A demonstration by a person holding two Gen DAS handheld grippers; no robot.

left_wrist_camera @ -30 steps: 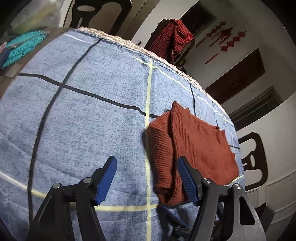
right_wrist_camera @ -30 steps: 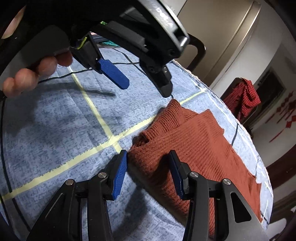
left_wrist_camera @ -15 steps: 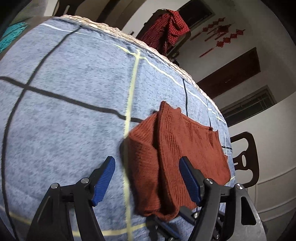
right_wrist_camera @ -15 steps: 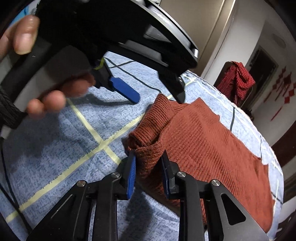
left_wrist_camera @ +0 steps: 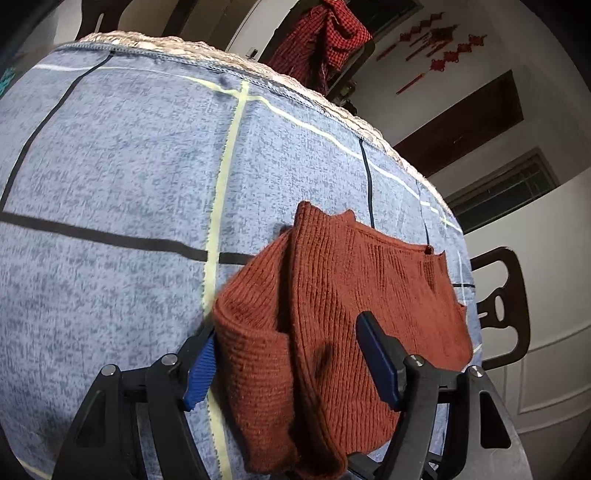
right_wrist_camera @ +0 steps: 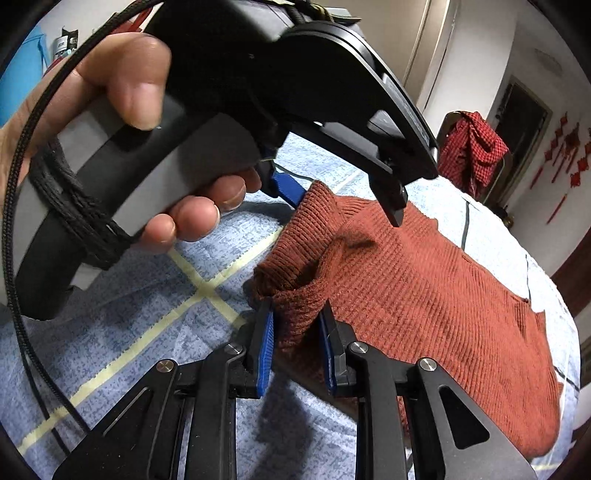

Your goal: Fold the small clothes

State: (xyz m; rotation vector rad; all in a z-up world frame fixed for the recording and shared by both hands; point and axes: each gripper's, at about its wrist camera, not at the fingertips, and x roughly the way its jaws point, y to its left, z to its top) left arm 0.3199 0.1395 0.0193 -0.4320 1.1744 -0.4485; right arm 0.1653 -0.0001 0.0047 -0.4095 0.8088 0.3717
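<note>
A rust-red ribbed knit garment (left_wrist_camera: 369, 288) lies on the blue checked cloth (left_wrist_camera: 110, 184), its near edge bunched and lifted. My left gripper (left_wrist_camera: 291, 362) is open, its blue pads (left_wrist_camera: 201, 365) on either side of the raised fold. In the right wrist view my right gripper (right_wrist_camera: 297, 343) is shut on a bunched corner of the garment (right_wrist_camera: 424, 295). The left gripper (right_wrist_camera: 343, 199) and the hand holding it show above the garment's far corner.
The cloth-covered table ends at a fringed far edge (left_wrist_camera: 258, 74). A chair draped with red checked fabric (left_wrist_camera: 325, 33) stands behind it. A dark wooden chair (left_wrist_camera: 506, 306) stands at the right. The left gripper's black cable (right_wrist_camera: 22, 295) hangs over the cloth.
My right gripper closed on the garment's near corner and lifted it. My left gripper moved right, so its open fingers now straddle the raised fold.
</note>
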